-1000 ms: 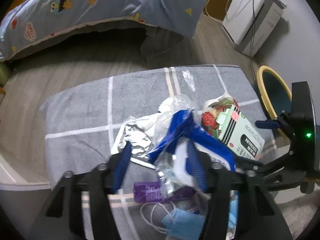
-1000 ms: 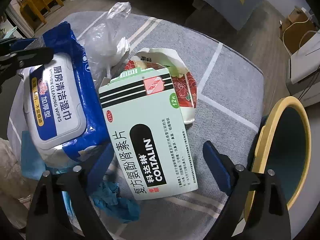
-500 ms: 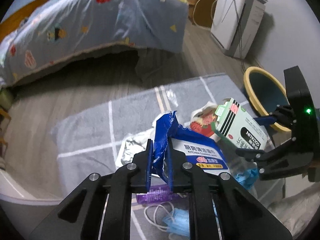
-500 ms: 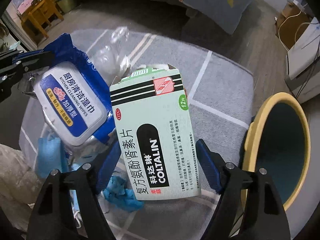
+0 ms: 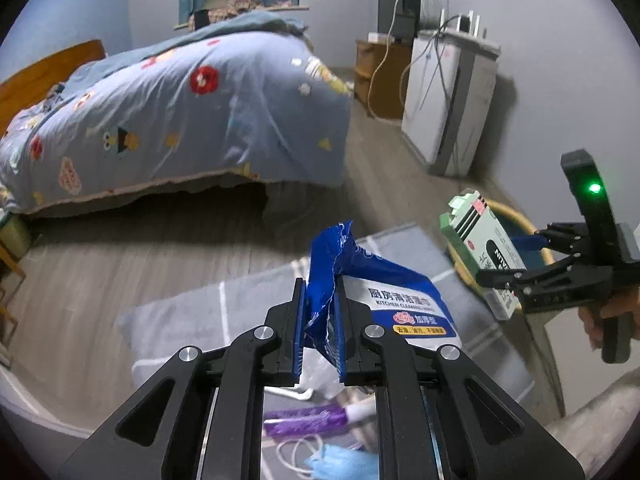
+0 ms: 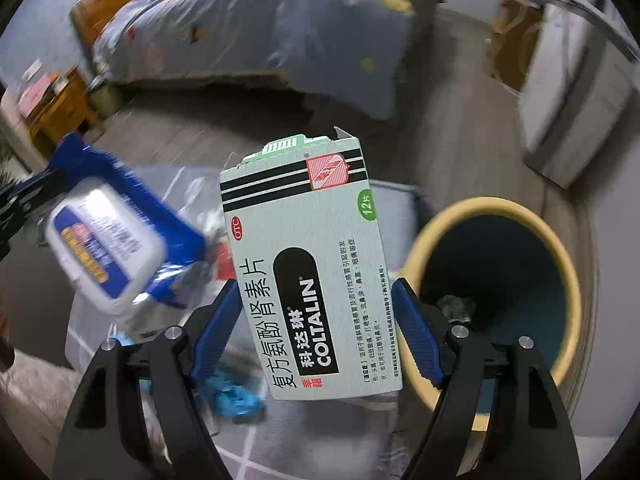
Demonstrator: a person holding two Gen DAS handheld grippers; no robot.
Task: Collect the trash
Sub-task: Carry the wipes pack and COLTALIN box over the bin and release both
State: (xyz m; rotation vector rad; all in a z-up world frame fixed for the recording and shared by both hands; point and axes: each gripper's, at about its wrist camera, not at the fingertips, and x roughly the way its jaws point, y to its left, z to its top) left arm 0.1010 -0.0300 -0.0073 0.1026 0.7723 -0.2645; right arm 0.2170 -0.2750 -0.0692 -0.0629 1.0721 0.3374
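Note:
My left gripper point(image 5: 320, 320) is shut on the torn edge of a blue wet-wipes pack point(image 5: 396, 296) and holds it in the air above the grey rug point(image 5: 192, 320). The pack also shows blurred in the right wrist view point(image 6: 108, 248). My right gripper point(image 6: 316, 320) is shut on a pale green Coltalin medicine box point(image 6: 312, 264), held up beside the yellow-rimmed bin point(image 6: 572, 280). The box and right gripper show at the right of the left wrist view point(image 5: 480, 236). The bin holds a crumpled scrap point(image 6: 456, 306).
On the rug lie a purple wrapper point(image 5: 308, 420), a blue face mask point(image 5: 336, 464), a clear plastic bag point(image 6: 192, 200) and a blue crumpled piece point(image 6: 236, 396). A bed with a blue quilt point(image 5: 180, 112) stands behind. A white appliance point(image 5: 452, 104) stands by the wall.
My left gripper closed on the wipes pack and lifted it off the rug. My right gripper closed on the medicine box and raised it toward the bin. Both views tilted upward.

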